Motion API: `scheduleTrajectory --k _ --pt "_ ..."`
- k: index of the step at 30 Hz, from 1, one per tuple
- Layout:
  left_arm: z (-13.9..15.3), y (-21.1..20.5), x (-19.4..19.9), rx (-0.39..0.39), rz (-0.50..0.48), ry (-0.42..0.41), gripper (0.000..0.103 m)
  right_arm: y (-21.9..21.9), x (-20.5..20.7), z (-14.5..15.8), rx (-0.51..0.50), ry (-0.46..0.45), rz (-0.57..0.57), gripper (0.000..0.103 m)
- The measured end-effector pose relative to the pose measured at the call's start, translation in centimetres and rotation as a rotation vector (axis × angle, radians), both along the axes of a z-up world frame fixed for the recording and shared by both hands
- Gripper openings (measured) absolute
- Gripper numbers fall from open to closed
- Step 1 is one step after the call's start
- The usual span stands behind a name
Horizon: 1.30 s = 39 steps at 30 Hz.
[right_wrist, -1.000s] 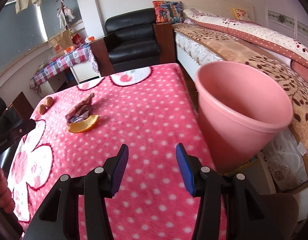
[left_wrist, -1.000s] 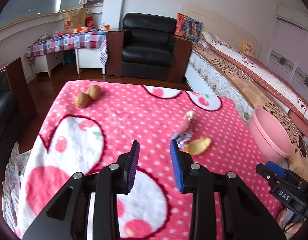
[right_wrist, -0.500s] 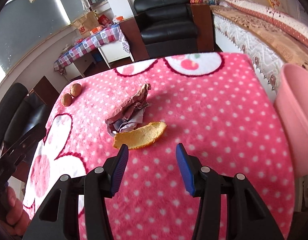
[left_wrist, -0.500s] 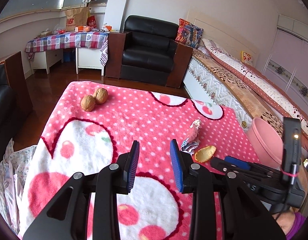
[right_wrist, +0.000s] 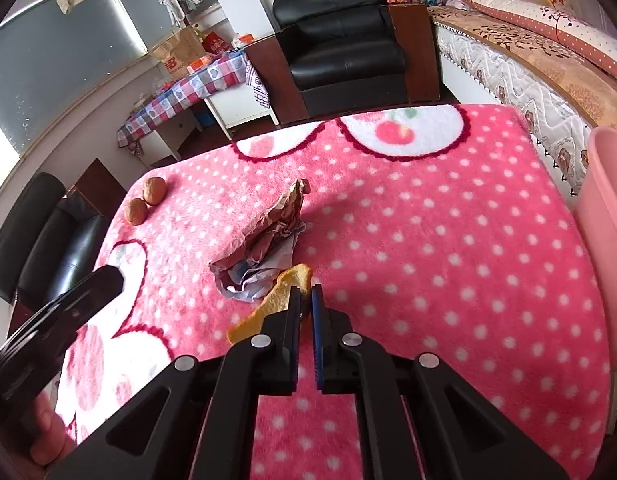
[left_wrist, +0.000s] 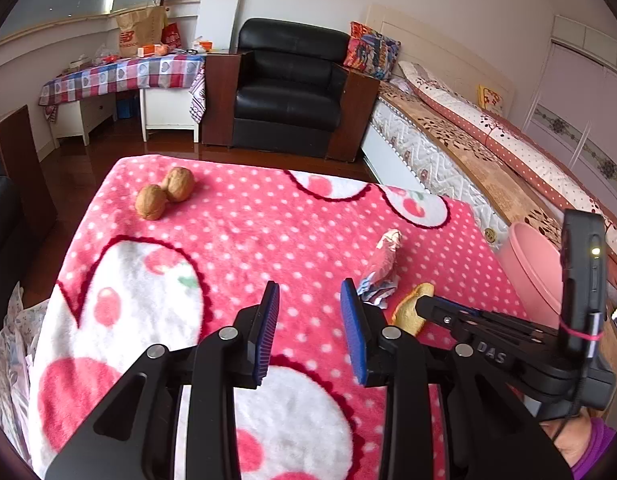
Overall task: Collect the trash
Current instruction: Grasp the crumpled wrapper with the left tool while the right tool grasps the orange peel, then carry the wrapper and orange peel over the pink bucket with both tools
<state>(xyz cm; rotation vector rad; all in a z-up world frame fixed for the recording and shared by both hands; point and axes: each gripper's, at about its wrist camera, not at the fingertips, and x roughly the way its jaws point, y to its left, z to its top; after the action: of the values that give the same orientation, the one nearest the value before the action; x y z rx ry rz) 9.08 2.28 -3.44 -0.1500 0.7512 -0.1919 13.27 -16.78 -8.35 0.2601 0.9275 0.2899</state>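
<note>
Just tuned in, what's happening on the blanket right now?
The right gripper has closed on the orange peel, which lies against the crumpled wrapper on the pink blanket. The left gripper hovers open and empty. The pink bin waits at the table's right edge; two walnuts sit untouched.
</note>
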Motion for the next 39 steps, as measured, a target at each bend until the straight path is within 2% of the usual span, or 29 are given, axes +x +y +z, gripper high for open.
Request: scheduleTrajectory --k 9,13,18,20,21,22,23,24,25,33,39 --pt "-0.7 -3.4 2.2 -0.013 -0.109 0.046 0.032 -3.6 -3.0 1.7 -0.064 0.052 0.079 0.004" --pt "-1.2 -5.1 3.5 0.018 -0.133 0.054 0.032 -4.8 -3.8 1.4 -0.122 0.083 0.101 0.004" --pt "-2.5 -6.8 5.0 0.080 -0.138 0.073 0.032 -5.3 -4.0 1.0 -0.144 0.100 0.139 0.004" --pt "-3.1 -7.2 5.4 0.081 -0.142 0.089 0.030 -5.2 -3.8 0.9 -0.152 0.106 0.150 0.005" --pt "-3.3 -7.3 5.5 0.083 -0.143 0.093 0.022 -5.1 -3.7 0.9 -0.151 0.105 0.151 0.006" --pt "-3.5 -7.5 5.4 0.090 -0.148 0.098 0.010 -5.2 -3.6 0.9 -0.148 0.103 0.147 0.012" --pt "-3.4 -7.5 5.2 0.090 -0.150 0.090 0.007 -5.2 -3.6 0.9 -0.139 0.105 0.141 0.018" --pt "-3.2 -7.4 4.9 0.084 -0.150 0.081 0.006 -5.4 -3.7 0.8 -0.129 0.107 0.130 0.031" --pt "-3.0 -7.3 4.6 0.072 -0.154 0.078 0.006 -5.6 -3.8 0.9 -0.119 0.106 0.118 0.040" --pt "-0.9 -5.5 1.3 -0.020 -0.153 0.053 0.005 -5.9 -6.1 1.5 -0.034 0.083 0.075 0.045" --pt "-0.2 -5.1 -0.3 -0.041 -0.138 0.039 0.005 -3.9 -6.4 0.3 -0.070 0.079 0.013 0.045"
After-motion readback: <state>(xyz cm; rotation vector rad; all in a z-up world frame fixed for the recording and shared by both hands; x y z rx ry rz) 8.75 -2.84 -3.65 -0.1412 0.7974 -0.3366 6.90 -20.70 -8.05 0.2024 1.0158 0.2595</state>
